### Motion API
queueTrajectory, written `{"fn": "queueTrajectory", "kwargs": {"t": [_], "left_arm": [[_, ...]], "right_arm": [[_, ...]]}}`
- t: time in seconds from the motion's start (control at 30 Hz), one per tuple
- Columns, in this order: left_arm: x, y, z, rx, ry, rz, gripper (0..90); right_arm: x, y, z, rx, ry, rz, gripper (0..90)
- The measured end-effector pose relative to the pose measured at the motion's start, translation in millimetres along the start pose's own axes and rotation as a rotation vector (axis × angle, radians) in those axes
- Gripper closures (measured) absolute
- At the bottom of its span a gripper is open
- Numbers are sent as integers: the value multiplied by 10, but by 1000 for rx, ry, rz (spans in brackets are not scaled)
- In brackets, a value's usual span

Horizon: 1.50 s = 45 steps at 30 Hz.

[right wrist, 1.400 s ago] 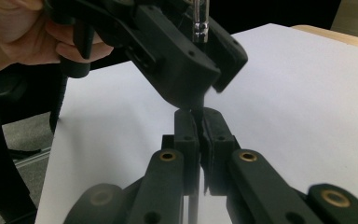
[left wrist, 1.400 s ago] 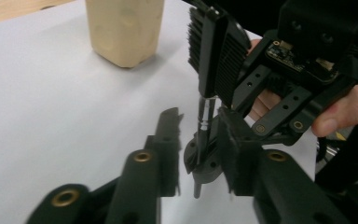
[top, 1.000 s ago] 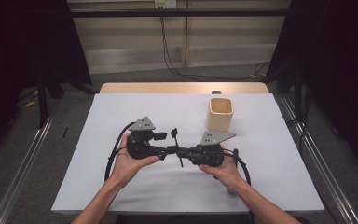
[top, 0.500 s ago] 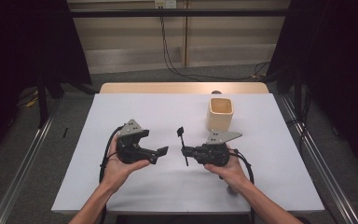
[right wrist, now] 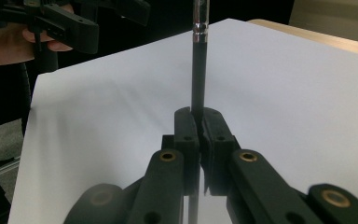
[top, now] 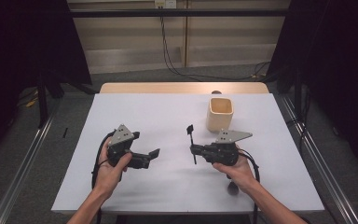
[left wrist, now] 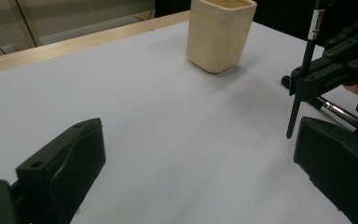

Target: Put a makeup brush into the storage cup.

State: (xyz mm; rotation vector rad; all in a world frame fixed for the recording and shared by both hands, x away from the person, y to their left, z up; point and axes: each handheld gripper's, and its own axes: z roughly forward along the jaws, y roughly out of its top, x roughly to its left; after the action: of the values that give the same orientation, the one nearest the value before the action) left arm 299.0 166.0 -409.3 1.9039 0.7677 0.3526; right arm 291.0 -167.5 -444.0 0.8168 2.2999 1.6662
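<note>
1. Right gripper (top: pixel 195 150): jaws pressed together on a thin black makeup brush (top: pixel 191 140), gripped partway along its handle. In the right gripper view the handle (right wrist: pixel 199 65) rises straight out of the closed pads, with a silver band near the top.
2. Brush stands roughly upright over the white table (top: pixel 168 196), flat dark head uppermost, lower tip just above or at the surface; contact cannot be told. It sits near the table's middle, between the two grippers.
3. Left gripper (top: pixel 153 154): jaws spread wide with nothing between them, having just been opening. It holds well apart from the brush, at the left of the high view. Its own view shows bare table between the pads (left wrist: pixel 65 163).
4. Cream square cup (top: pixel 220 113) stands upright beyond the right gripper, near the far edge, mouth open. It looks the likely place for the brush.
5. Handling judgement: brush is light, stiff and narrow, with a smooth, probably slippery handle. A one-point pinch lets it pivot or slide.
6. Best hold: the handle's middle, square across the pads, clear of the metal band and the soft bristles, which bend and give no purchase.
7. Risk: a tilt on the way to the cup could catch the tip on the rim; the cup looks light enough to tip.
</note>
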Motion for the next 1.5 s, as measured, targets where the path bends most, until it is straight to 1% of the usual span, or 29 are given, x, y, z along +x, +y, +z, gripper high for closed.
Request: {"fn": "queueTrajectory", "kwargs": {"t": [0.07,0.1,0.23,0.27,0.33,0.47,0.6,0.63,0.67,0.73,0.77,0.87,0.9,0.93,0.97,1.0,1.03,1.1,1.13,1.17,1.2,1.27,1.33,1.4,1.47,1.5], "left_arm": [[10,-27,-49,-12,15,-3,26],[16,-37,-75,-18,18,6,26],[49,-76,-169,-42,31,-8,27],[66,-90,-203,-46,39,-4,27],[87,-115,-242,-50,49,-8,27],[133,-181,-322,-55,70,-20,26],[182,-236,-380,-68,93,-44,24],[191,-251,-393,-77,91,-46,24],[197,-267,-420,-82,95,-58,25],[205,-280,-445,-88,97,-49,24],[209,-293,-466,-101,105,-47,27],[224,-333,-514,-116,113,-54,25],[228,-347,-524,-123,112,-53,26],[232,-367,-534,-135,100,-61,27],[231,-388,-547,-144,103,-65,28],[231,-406,-561,-149,110,-59,28],[231,-424,-574,-161,111,-64,28],[235,-451,-609,-181,133,-53,29],[239,-462,-628,-185,136,-54,29],[239,-474,-646,-193,140,-66,29],[240,-490,-666,-194,136,-72,29],[238,-535,-712,-197,143,-51,29],[241,-574,-747,-206,140,-49,27],[251,-613,-772,-204,145,-39,26],[263,-658,-781,-204,149,-51,25],[268,-676,-786,-203,144,-55,24]], "right_arm": [[-14,-7,-25,-2,-7,3,865],[-22,-10,-39,-2,-12,6,865],[-51,-12,-84,-3,-28,6,865],[-58,-10,-96,-6,-31,6,865],[-72,-4,-121,-10,-38,8,865],[-96,7,-157,-17,-50,11,865],[-121,19,-193,-25,-62,13,865],[-125,22,-200,-27,-65,15,865],[-130,27,-214,-29,-69,15,865],[-142,40,-243,-38,-76,14,865],[-150,47,-258,-43,-79,14,865],[-179,72,-311,-54,-93,16,864],[-188,81,-326,-59,-98,19,865],[-197,87,-337,-61,-101,18,864],[-206,95,-352,-60,-111,15,865],[-215,103,-363,-63,-115,16,865],[-225,109,-375,-64,-118,16,865],[-247,117,-396,-68,-124,15,865],[-257,120,-408,-75,-125,18,865],[-270,123,-421,-81,-127,21,864],[-281,128,-434,-86,-131,22,864],[-298,147,-457,-91,-141,22,865],[-316,179,-484,-99,-149,21,864],[-336,217,-504,-104,-159,20,865],[-359,252,-518,-109,-169,17,864],[-368,273,-524,-109,-174,14,864]]}}
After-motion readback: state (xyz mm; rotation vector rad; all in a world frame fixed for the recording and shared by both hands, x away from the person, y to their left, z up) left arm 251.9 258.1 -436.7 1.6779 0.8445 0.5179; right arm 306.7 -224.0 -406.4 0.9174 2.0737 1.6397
